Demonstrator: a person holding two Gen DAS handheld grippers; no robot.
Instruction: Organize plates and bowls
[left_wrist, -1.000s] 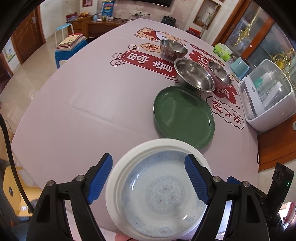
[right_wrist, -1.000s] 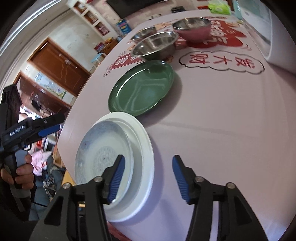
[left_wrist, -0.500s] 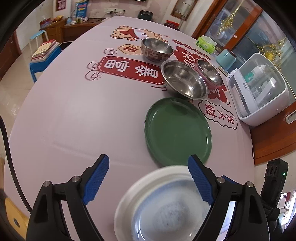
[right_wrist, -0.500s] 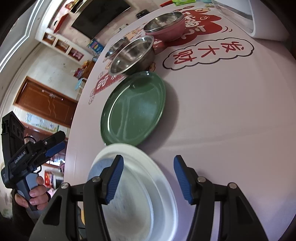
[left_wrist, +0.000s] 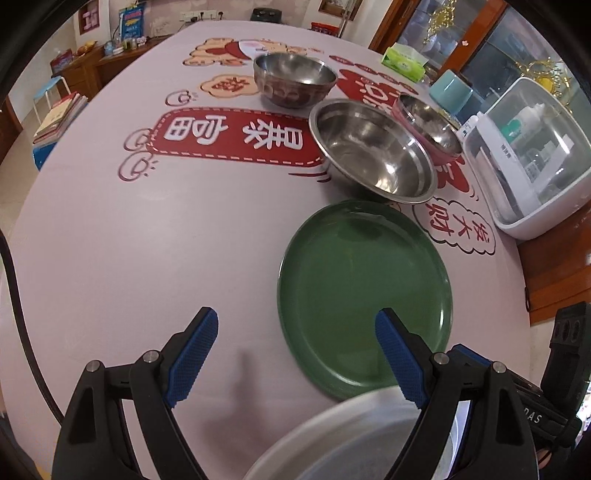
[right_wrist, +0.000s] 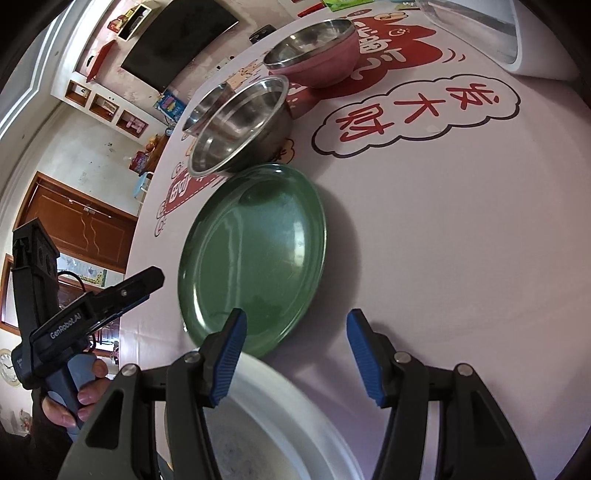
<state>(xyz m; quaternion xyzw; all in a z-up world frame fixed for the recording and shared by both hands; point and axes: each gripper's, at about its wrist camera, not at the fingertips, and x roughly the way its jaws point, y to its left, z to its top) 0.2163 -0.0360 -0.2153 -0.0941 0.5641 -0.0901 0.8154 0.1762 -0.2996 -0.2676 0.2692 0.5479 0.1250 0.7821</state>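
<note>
Pink printed cloth covers the bench (left_wrist: 110, 258); a glossy round green plate (left_wrist: 364, 295) lies flat (empty) beside three steel bowls (left_wrist: 373, 162). Left claw (left_wrist: 295, 354) and right claw (right_wrist: 295, 354) gape, released, above a white plate (right_wrist: 280, 424).

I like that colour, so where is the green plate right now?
The green plate lies flat on the table, right of centre in the left wrist view, just in front of the big steel bowl and beyond the white plate at the bottom edge.
</note>
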